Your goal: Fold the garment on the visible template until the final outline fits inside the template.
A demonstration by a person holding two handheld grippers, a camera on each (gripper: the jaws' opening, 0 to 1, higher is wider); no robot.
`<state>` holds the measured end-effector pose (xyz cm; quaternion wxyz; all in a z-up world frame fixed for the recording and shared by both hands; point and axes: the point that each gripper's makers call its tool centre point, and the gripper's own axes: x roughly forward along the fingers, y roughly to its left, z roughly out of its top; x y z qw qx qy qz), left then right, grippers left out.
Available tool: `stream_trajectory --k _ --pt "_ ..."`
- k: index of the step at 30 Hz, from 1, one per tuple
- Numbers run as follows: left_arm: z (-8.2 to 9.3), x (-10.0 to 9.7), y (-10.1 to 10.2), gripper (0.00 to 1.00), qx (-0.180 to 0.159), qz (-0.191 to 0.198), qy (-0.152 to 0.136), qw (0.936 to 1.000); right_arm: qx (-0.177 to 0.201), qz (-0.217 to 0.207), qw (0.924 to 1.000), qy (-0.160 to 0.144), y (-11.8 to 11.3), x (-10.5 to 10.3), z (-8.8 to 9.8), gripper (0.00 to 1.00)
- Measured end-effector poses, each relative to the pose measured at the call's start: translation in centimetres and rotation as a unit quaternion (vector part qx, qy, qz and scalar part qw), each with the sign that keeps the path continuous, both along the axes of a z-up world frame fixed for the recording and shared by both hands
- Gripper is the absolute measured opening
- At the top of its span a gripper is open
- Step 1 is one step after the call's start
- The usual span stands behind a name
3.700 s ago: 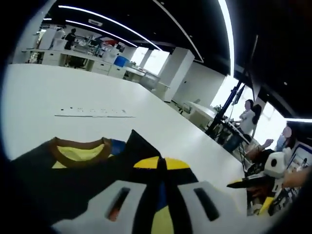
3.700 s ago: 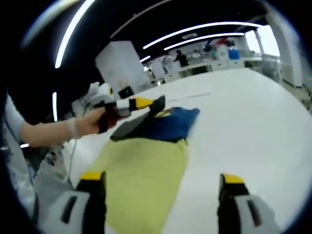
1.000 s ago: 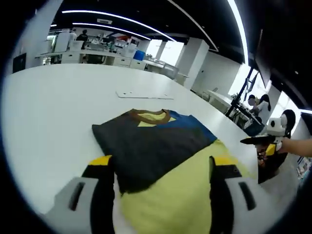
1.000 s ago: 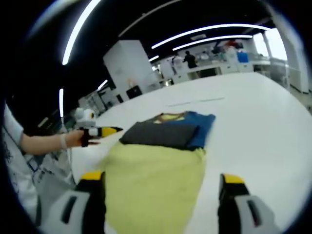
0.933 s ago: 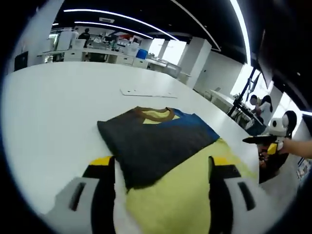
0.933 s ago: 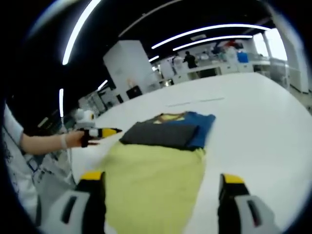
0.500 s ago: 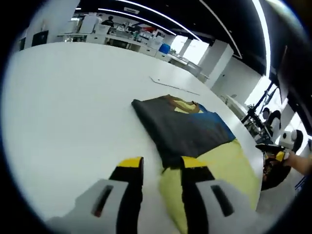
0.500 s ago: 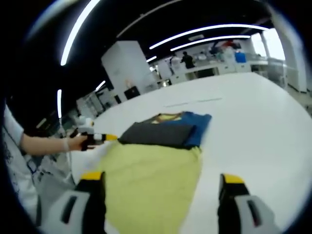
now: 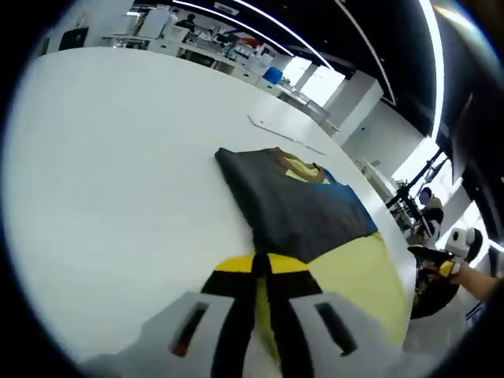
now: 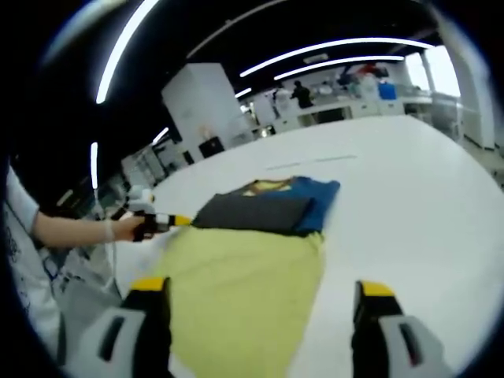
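Now, left gripper: the left gripper (image 9: 262, 268) sits at lower centre of the left gripper view, its yellow-tipped jaws pressed together at the near edge of the garment (image 9: 315, 224); a sliver of yellow cloth shows between the jaws lower down, so it appears clamped on that edge, likely to lift it for the next fold.
Right gripper: the right gripper (image 10: 260, 295) rises from the bottom of the right gripper view with jaws spread wide and nothing between them, poised over the yellow lower panel, seemingly ready to take the other side.
Garment: it lies on the white table (image 9: 118, 157), mid-frame in both views; a dark sleeve panel is folded across the chest, with blue and a brown collar beyond, and yellow nearest the cameras.
Template: a faint pale outline (image 10: 307, 162) lies on the table past the collar, upper centre of the right gripper view; its shape is too thin to read.
Hidden: the garment's near hem runs under the jaws and off the frame bottom; the pinch itself is hard to make out.
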<state>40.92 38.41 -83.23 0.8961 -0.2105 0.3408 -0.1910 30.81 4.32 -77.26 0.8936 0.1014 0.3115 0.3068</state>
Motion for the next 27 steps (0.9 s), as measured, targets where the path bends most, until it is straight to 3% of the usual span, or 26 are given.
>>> stream_trajectory --k 3,5,12,21,27 --pt "-0.1 0.4 1.1 0.0 0.017 0.014 -0.005 0.9998 0.001 -0.001 1.0 0.001 0.1 -0.1 -0.1 0.97" --pt "-0.3 0.4 1.1 0.0 -0.002 0.015 0.005 0.9999 0.001 0.0 1.0 0.001 0.2 -0.1 -0.2 0.97" --pt "-0.2 0.0 0.3 0.0 0.007 0.013 0.0 0.9999 0.003 0.002 1.0 0.003 0.5 -0.2 -0.4 0.97" --pt "-0.3 0.3 1.3 0.0 0.039 0.015 -0.01 0.9991 0.007 -0.005 1.0 0.0 -0.2 0.1 -0.3 0.97" --pt "0.0 0.0 1.2 0.0 0.043 0.008 -0.016 0.9989 0.009 -0.002 1.0 0.0 0.1 -0.2 -0.3 0.97"
